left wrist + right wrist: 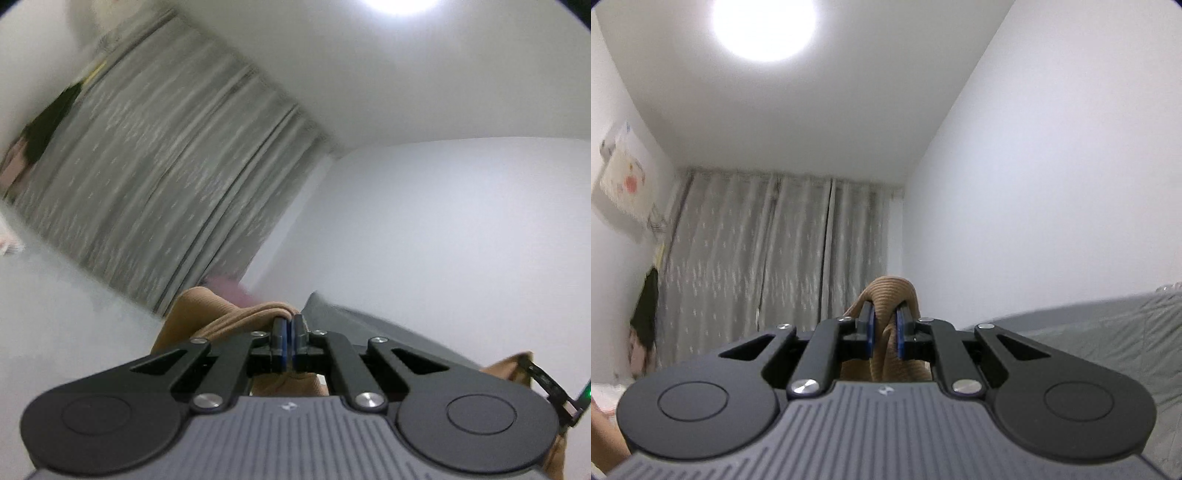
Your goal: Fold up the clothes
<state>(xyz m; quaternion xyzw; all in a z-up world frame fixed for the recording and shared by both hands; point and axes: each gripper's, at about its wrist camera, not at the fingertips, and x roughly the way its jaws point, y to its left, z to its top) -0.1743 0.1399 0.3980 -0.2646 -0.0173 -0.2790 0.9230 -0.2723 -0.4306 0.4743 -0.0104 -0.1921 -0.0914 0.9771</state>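
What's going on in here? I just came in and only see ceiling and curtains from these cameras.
A person is holding a tan ribbed garment up with two handheld claws, partway through folding clothes. The right claw is clamped on a thick bunch of the fabric, and the left claw is pinched shut on a thin edge of it. Both point slightly upward toward the grey curtains, with a grey bed below on the right.
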